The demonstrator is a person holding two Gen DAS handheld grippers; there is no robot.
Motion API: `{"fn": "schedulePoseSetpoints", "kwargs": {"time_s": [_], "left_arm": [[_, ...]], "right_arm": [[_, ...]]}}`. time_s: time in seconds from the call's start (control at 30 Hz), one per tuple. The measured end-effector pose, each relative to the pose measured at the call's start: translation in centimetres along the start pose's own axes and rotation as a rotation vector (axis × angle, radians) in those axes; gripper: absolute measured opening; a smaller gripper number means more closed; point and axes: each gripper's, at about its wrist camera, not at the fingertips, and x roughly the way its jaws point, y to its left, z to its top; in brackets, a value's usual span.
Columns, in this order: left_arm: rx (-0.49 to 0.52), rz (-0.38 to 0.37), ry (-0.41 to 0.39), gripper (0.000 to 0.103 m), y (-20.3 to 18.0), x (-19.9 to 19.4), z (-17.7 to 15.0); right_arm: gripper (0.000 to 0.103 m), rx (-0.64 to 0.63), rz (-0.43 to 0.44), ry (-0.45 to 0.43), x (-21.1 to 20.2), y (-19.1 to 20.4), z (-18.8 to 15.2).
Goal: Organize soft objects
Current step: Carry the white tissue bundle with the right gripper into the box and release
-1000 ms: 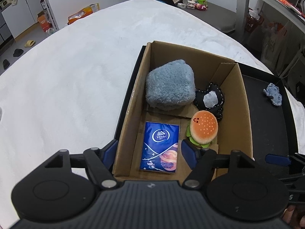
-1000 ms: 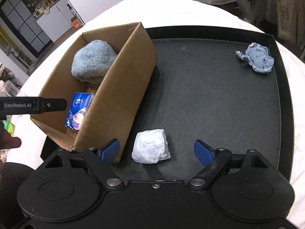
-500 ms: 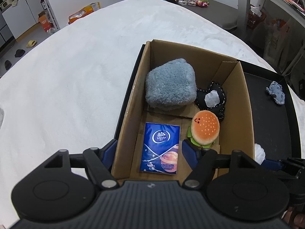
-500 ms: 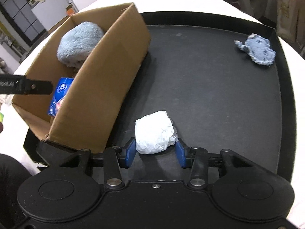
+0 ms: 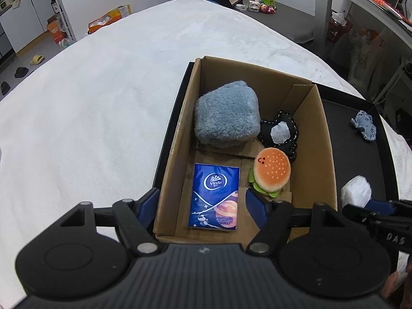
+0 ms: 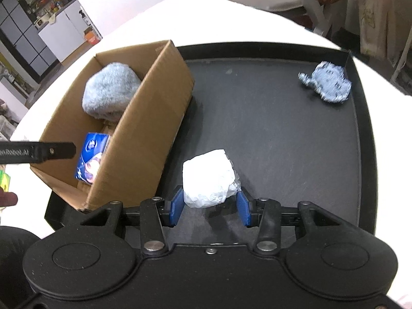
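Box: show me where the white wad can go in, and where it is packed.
Bare floor in the box lies along its right wall, beside the burger. Another strip runs between the tissue pack and the left wall. The far end is crowded: grey plush against the black toy.

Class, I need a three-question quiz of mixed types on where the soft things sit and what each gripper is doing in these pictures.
1. True or false: the blue Vinda tissue pack lies inside the brown cardboard box.
2. Which gripper has its fingers closed on the white crumpled plastic-wrapped bundle?
3. Where is the small blue-grey denim plush? A) in the box B) on the black tray C) on the white cloth

Key: 1 true; 2 right gripper; 3 B.
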Motion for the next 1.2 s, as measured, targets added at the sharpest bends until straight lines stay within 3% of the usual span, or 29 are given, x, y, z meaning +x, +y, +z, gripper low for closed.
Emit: {"fn": "schedulePoseSetpoints", "kwargs": {"time_s": [0.57,1.2], "left_arm": [[0.000,-0.041,-0.024,0.072,1.1,-1.0,-0.4],[-0.098,-0.124,-0.092,0.066,3.8,-0.3,-1.2]], "right_arm": [[0.043,-0.022,-0.013,-0.099,-3.5,2.5,2.7],[0.043,-0.127,-0.006,-0.132,-3.5,8.5,5.6]]}}
